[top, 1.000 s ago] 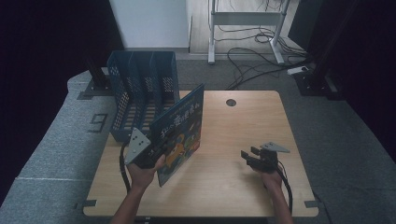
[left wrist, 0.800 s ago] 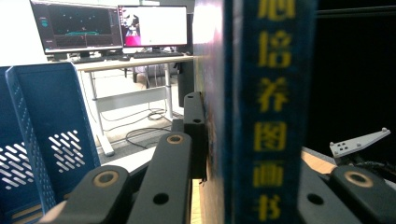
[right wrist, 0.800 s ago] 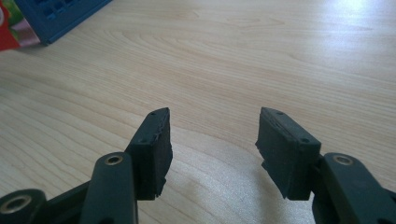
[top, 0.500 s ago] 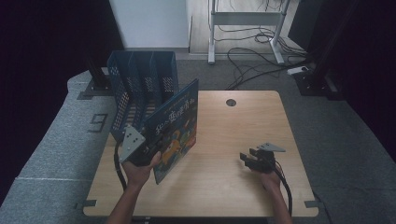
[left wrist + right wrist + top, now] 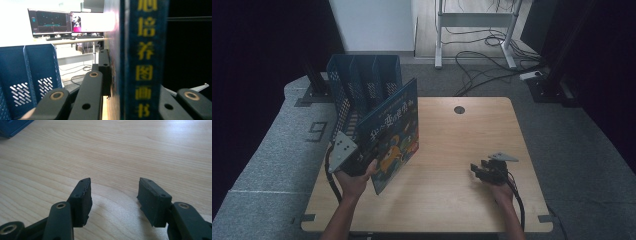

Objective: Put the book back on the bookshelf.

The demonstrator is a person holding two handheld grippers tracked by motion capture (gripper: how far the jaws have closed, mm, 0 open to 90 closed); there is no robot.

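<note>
A blue picture book (image 5: 396,134) stands upright on its lower edge at the left of the wooden table (image 5: 462,135), tilted toward the blue file rack (image 5: 362,82) behind it. My left gripper (image 5: 364,162) is shut on the book's near edge. In the left gripper view the spine (image 5: 146,62) with yellow characters sits between the jaws of the left gripper (image 5: 132,82), and the rack (image 5: 30,75) stands to the left. My right gripper (image 5: 479,170) rests low on the table at the right, open. Nothing lies between the fingers of the right gripper (image 5: 113,195).
The rack has several upright slots and overhangs the table's back-left corner. A round cable hole (image 5: 459,109) sits near the far edge. Cables and a desk frame (image 5: 472,30) lie on the floor beyond. A blue corner (image 5: 12,126) shows far off in the right gripper view.
The left gripper and the book have shifted a little to the left, closer to the rack. The right gripper has stayed where it was.
</note>
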